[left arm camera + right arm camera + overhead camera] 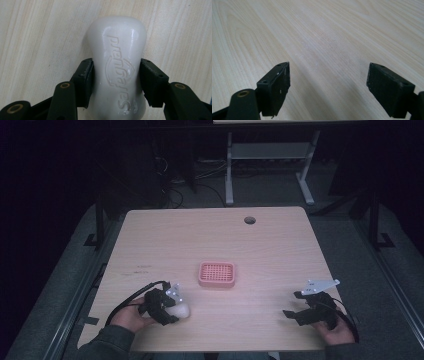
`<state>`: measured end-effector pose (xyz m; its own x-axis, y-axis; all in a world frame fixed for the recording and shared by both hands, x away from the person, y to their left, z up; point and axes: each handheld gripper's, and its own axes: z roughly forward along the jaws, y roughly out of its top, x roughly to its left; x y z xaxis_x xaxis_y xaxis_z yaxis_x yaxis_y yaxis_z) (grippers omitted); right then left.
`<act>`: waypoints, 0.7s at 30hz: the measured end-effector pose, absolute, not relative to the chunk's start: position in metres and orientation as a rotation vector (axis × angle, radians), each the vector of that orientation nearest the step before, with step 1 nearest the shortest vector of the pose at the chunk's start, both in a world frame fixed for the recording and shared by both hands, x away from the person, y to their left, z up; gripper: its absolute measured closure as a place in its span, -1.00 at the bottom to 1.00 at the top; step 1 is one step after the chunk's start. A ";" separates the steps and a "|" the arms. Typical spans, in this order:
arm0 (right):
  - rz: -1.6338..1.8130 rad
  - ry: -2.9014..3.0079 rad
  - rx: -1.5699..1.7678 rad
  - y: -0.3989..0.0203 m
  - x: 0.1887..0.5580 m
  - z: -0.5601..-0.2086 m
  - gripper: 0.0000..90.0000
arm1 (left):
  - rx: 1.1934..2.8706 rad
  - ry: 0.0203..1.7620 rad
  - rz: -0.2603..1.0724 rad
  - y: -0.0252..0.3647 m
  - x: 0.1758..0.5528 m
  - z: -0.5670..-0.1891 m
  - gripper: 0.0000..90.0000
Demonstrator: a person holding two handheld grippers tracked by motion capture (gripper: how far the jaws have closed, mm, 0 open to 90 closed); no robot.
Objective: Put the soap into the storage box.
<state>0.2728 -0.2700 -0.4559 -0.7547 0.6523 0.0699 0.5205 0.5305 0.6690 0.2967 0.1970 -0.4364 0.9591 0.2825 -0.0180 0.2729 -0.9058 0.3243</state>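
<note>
At about 7 o'clock on the wooden table point(150, 240), the left gripper point(167, 307) sits low near the front edge with its jaws clamped on a white bar of soap point(117, 67). The left gripper view shows the pads pressing the bar's narrowed waist from both sides, probably because that pinched middle gives the firmest hold on something slippery; the bar appears to lie on the wood with its embossed lettering up. At the table's centre, towards 1 o'clock from the soap and well apart from it, stands a pink soap dish point(217, 274) with a slotted top, a likely place for the bar. At about 5 o'clock, the right gripper point(300, 307) rests near the front edge, jaws wide apart over bare wood, holding nothing, seemingly kept clear.
</note>
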 end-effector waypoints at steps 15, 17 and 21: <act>1.047 2.575 1.007 -0.270 0.273 -0.456 -0.58 | 2.804 0.408 0.011 0.195 0.298 -0.434 0.09; 1.047 2.574 1.006 -0.270 0.273 -0.456 -0.58 | 2.821 0.408 0.003 0.193 0.299 -0.434 0.09; 1.046 2.577 1.004 -0.270 0.273 -0.456 -0.58 | 2.840 0.422 -0.038 0.191 0.302 -0.434 0.08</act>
